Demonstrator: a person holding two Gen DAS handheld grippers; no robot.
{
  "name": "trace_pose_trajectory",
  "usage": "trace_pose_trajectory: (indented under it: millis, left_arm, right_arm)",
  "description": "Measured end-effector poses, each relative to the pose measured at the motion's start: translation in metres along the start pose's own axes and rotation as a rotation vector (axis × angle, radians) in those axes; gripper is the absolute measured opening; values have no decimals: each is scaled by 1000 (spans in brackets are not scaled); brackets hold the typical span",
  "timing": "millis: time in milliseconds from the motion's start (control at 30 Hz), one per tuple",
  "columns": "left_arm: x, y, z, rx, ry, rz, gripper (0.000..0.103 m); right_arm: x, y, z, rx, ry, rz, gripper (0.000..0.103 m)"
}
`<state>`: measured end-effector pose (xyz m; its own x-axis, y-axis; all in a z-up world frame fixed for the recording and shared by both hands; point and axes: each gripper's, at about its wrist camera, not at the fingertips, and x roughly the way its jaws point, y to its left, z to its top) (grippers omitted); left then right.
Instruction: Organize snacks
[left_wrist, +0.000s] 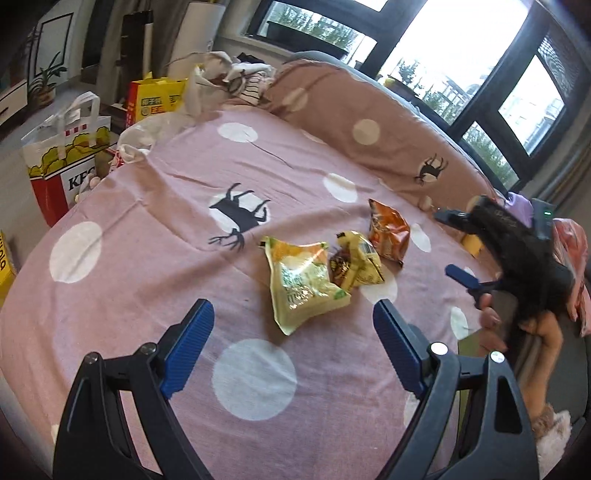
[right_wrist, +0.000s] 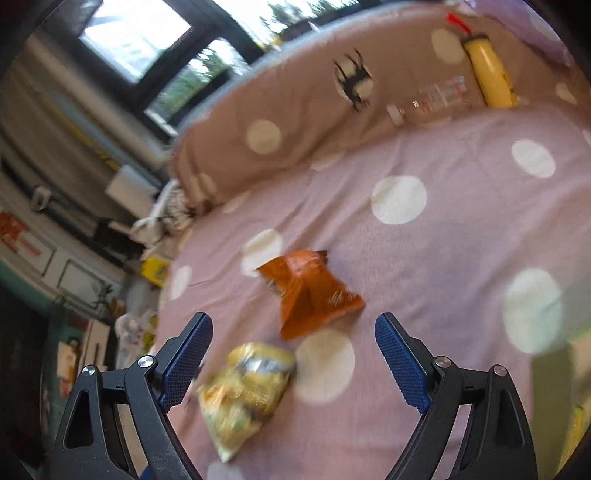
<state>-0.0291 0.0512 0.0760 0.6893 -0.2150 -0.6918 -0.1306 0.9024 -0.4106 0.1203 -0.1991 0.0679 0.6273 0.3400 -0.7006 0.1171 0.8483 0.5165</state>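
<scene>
Three snack bags lie together on the pink dotted bedsheet (left_wrist: 147, 229): a large green-yellow bag (left_wrist: 299, 284), a small yellow bag (left_wrist: 356, 264) and an orange bag (left_wrist: 388, 232). My left gripper (left_wrist: 293, 306) hovers open just in front of the green-yellow bag, nothing between its blue pads. To the right, a hand (left_wrist: 491, 325) holds my right gripper (left_wrist: 452, 245), open and empty, beside the orange bag. The right wrist view is blurred. There the right gripper (right_wrist: 293, 321) is open above the orange bag (right_wrist: 310, 295), with the yellow bag (right_wrist: 247, 387) near its left finger.
A brown dotted quilt (left_wrist: 351, 110) is banked along the far side of the bed. A yellow bottle (right_wrist: 491, 74) and a clear bottle (right_wrist: 428, 103) lie against it. A KFC paper bag (left_wrist: 66, 162), a yellow-red bag (left_wrist: 155, 98) and heaped clothes (left_wrist: 229, 74) crowd the bed's left edge.
</scene>
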Motion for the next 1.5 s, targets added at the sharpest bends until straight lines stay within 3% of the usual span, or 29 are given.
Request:
trace_pose_trajectory:
  millis: [200,267,367,567,700,833,1000,1133,1200,1300,1433,1500]
  left_arm:
    - [9,1,2,4,41,-13,88]
    - [10,0,2,8,46,-18,88]
    - [12,1,3,0,58,-25,88]
    - [14,-3,0,17,62,-3,88]
    - [15,-3,-2,21,68,2,88]
    - [19,-5,-5,34,85,11,88]
    - [24,-7,-10,47,109,12,88]
    - [26,-12,-14,65,138,-1,88]
    - [25,-15,-17,72,146,-13,88]
    - [26,-21,-21,84,161,-30,88]
    - [24,-30,-26,97,179,-75,87]
    - [25,-35,-29,96,202,-124,87]
  right_arm:
    - [62,6,15,-88,40,-128,87]
    - [72,2,18,-90,68,-101,75]
    - [73,1,12,-112,34,-78,53]
    - [46,10,0,-148,11,-72,35]
    - [1,16,-17,-157,-21,-115,35]
    - [-46,5,-42,-73,16,-156,35]
    - [-91,-12,-93,-64,31,-243,35]
    - [-87,-23,-122,-67,122,-293,35]
    - [-83,-27,-127,-62,162,-269,35]
    - [-85,-34,-122,-13,150,-214,35]
    - [-98,-40,-124,0,99,-198,56]
    - [-107,-45,-123,22,63,-174,60]
